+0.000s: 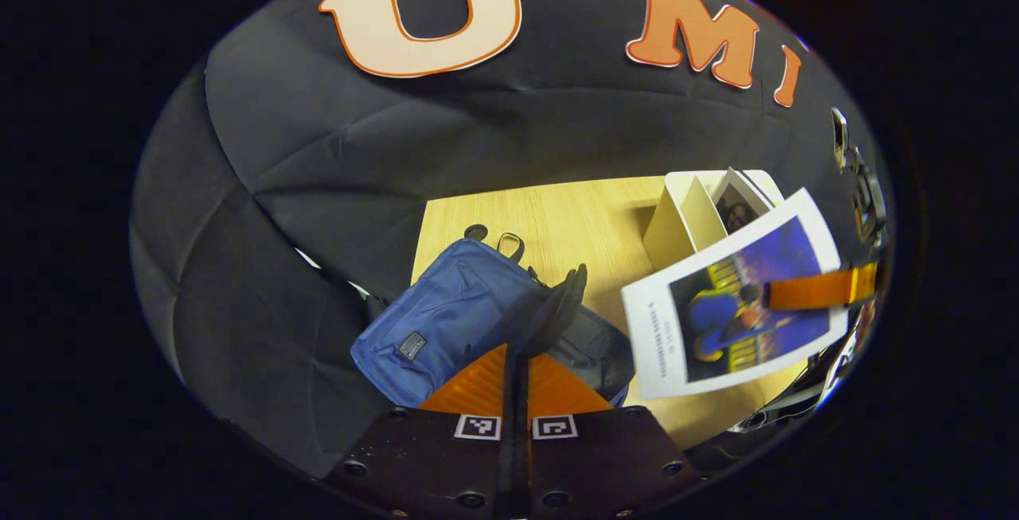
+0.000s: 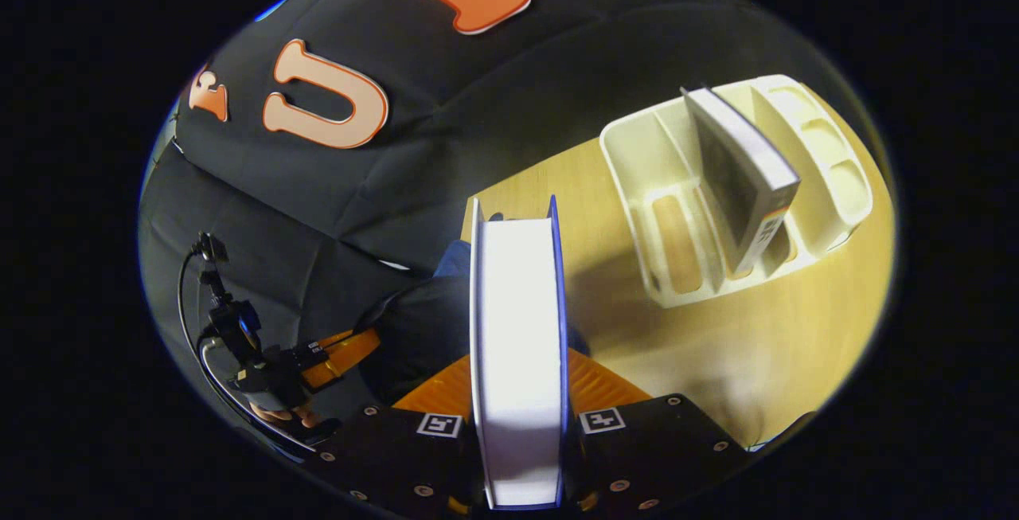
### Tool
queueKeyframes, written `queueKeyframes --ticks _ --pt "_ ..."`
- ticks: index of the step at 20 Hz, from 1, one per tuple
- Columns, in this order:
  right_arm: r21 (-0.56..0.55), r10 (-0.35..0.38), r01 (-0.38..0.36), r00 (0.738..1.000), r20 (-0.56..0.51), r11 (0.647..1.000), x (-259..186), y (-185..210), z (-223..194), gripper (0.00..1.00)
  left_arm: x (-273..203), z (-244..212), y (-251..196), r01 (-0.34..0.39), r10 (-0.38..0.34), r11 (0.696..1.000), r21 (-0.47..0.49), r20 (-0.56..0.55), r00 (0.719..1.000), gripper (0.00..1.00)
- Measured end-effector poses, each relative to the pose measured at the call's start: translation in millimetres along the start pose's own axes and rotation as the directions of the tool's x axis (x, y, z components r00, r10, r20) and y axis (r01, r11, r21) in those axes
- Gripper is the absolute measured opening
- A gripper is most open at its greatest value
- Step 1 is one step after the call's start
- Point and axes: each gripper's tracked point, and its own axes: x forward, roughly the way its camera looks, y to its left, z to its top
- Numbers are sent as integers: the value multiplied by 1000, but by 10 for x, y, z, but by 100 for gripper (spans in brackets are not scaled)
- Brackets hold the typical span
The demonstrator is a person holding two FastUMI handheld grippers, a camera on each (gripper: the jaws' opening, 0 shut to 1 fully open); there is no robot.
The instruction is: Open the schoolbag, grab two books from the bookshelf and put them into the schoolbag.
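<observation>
The blue schoolbag lies on the wooden table. My left gripper is shut on the dark edge of the bag's opening and holds it up. To the right of the bag, a book with a purple picture cover hangs tilted in the air. In the right gripper view my right gripper is shut on that book, seen edge-on above the bag. A second book stands upright in the white bookshelf.
The white bookshelf stands at the table's far right with several slots. Bare table lies in front of it. A hand holding the left gripper is at the lower left of the right gripper view. Black cloth walls close in behind and to the left.
</observation>
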Motion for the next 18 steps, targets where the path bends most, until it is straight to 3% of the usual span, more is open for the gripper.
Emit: queueKeyframes --ticks 5,11,18 --pt "81 74 -73 997 -11 994 511 248 -321 39 -2 127 2 6 -5 1000 20 -26 1000 0" --pt "201 94 -106 993 65 974 1131 339 -573 39 48 210 -77 25 -24 1000 13 -46 999 0" --pt "357 141 -173 984 113 918 1746 352 -630 39 80 184 -223 70 -68 997 21 -70 995 0"
